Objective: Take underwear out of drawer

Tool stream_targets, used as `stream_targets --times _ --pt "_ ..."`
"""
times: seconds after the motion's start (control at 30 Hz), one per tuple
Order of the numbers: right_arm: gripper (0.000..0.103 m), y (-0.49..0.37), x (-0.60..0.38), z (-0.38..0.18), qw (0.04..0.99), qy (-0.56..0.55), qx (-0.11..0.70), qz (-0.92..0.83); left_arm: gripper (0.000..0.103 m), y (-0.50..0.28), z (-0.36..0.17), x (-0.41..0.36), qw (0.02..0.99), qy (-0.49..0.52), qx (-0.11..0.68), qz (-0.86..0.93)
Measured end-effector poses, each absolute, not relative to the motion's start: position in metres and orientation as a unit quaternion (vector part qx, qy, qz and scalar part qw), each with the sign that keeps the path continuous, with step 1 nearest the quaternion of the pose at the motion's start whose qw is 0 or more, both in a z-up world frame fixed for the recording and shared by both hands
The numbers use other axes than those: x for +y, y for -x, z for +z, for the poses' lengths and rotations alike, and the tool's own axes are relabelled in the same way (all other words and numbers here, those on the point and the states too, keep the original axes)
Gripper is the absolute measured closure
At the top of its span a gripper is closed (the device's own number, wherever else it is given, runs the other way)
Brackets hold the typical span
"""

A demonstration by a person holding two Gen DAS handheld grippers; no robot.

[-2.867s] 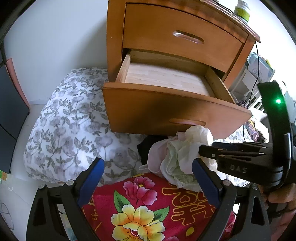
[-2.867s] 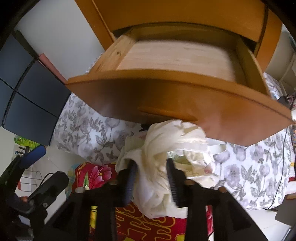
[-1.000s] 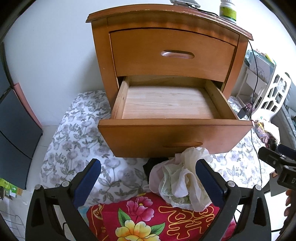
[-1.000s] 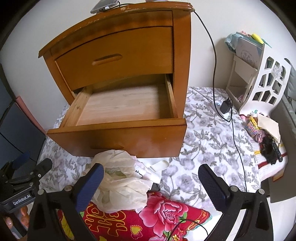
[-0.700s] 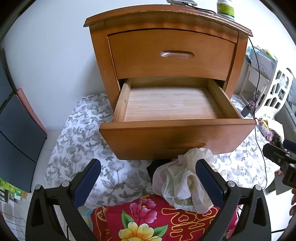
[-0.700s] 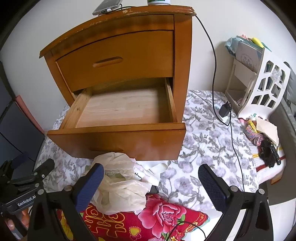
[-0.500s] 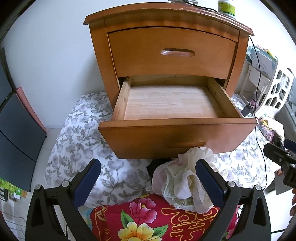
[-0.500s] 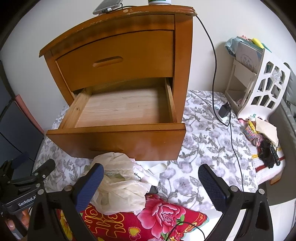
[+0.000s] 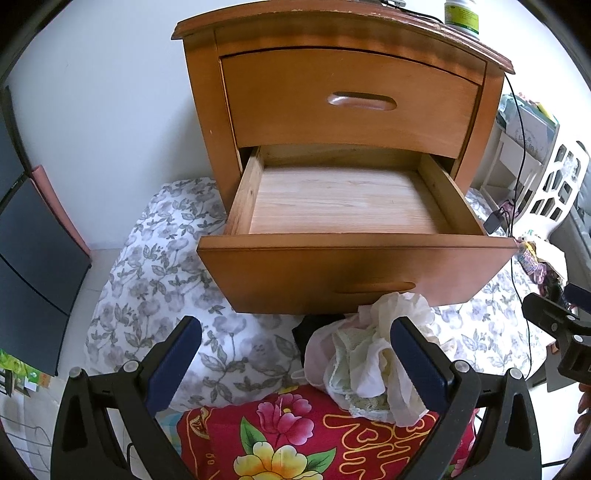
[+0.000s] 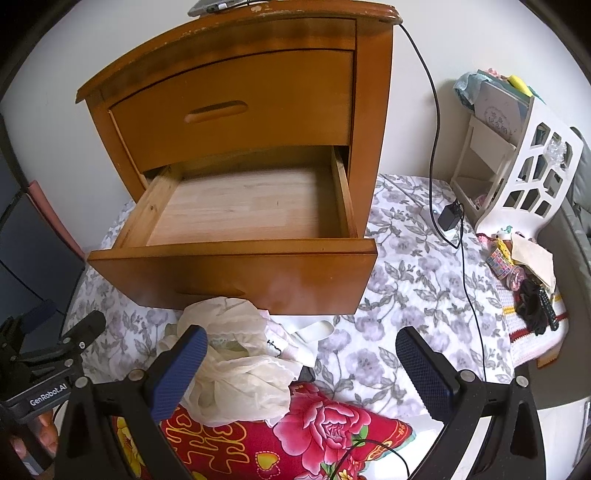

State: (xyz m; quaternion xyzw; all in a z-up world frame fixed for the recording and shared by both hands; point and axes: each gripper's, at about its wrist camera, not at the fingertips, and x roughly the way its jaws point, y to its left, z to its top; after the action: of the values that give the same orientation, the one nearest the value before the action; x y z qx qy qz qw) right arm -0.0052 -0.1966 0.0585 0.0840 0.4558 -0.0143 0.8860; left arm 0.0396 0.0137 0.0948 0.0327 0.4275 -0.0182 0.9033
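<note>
The wooden nightstand's lower drawer (image 9: pixel 354 273) (image 10: pixel 236 273) stands pulled out, its pale plank bottom bare. A heap of cream, pink and pale green underwear (image 9: pixel 373 354) (image 10: pixel 236 362) lies on the bedding just below the drawer front, partly over a red floral cloth (image 9: pixel 303 439) (image 10: pixel 295 435). My left gripper (image 9: pixel 295 362) is open, its blue pads wide apart, the right pad in front of the heap. My right gripper (image 10: pixel 299 369) is open too, with nothing between its fingers; its left pad overlaps the heap's edge in view.
The upper drawer (image 9: pixel 351 99) is closed. A bottle (image 9: pixel 461 14) and a phone (image 10: pixel 218 5) rest on the nightstand top. A black cable with a charger (image 10: pixel 448 218) runs over the grey floral sheet (image 10: pixel 413 273). A white cut-out rack (image 10: pixel 517 162) stands at right.
The right gripper, earlier shut on the underwear near the drawer front, has let it go onto the heap and drawn back open. Both views have pulled away from the drawer.
</note>
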Motion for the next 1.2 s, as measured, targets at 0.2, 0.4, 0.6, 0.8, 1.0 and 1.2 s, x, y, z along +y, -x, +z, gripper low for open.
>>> stream_targets --times 0.2,0.4,0.6,0.8,1.0,1.2 --pt "0.0 0.0037 -0.1949 0.0571 0.884 -0.081 0.46 -0.014 0.001 -0.0411 0.0929 0.0158 0.902 -0.029 0.43 -0.017" --pt "0.0 0.0038 -0.1933 0.0573 0.884 -0.077 0.461 -0.013 0.001 -0.0403 0.0929 0.0173 0.902 -0.027 0.431 -0.017" --pt "0.0 0.004 -0.1922 0.0579 0.884 -0.076 0.461 -0.014 0.001 -0.0398 0.0931 0.0178 0.902 -0.026 0.431 -0.015" --pt "0.0 0.004 -0.1919 0.0578 0.884 -0.077 0.462 -0.015 0.001 -0.04 0.0932 0.0179 0.902 -0.025 0.432 -0.015" --pt "0.0 0.0038 -0.1922 0.0576 0.883 -0.076 0.462 -0.015 0.001 -0.04 0.0927 0.02 0.902 -0.022 0.432 -0.013" --pt "0.0 0.004 -0.1924 0.0579 0.884 -0.076 0.462 -0.016 0.001 -0.0401 0.0946 0.0231 0.904 -0.015 0.427 -0.013"
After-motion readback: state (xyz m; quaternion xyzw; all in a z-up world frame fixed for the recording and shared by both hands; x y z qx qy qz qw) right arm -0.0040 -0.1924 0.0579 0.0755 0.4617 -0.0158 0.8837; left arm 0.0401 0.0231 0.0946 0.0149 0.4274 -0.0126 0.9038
